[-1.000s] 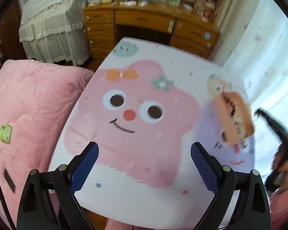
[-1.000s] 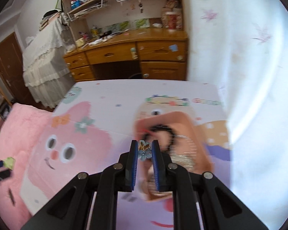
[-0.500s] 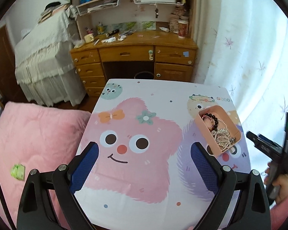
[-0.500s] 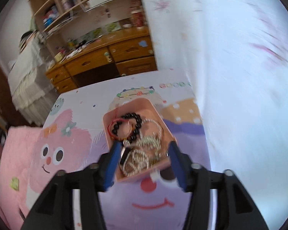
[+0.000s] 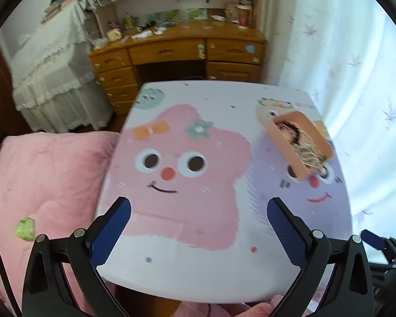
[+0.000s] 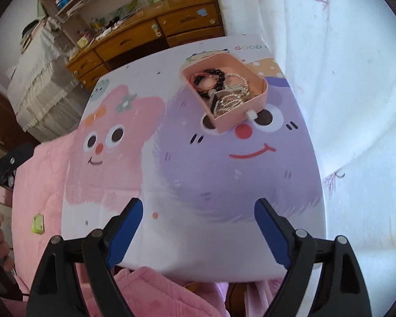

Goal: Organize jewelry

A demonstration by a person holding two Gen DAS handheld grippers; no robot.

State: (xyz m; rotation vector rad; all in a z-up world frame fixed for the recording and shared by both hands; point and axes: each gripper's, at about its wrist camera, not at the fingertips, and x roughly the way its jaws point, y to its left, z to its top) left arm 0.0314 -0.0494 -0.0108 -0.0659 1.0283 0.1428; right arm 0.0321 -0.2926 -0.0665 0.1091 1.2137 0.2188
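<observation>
A small pink box sits on the far right part of the cartoon-print table. It holds a black bead bracelet, a red cord and several silver chains. The box also shows in the left wrist view. My right gripper is open and empty, held back over the table's near edge, well short of the box. My left gripper is open and empty over the near edge, left of the box.
A pink quilt with a small green item lies left of the table. A wooden desk with drawers stands behind it. A white curtain hangs along the right.
My right gripper opened, let go of a small blue trinket over the box, and drew back toward the table's near edge. The left gripper stayed open while its view shifted.
</observation>
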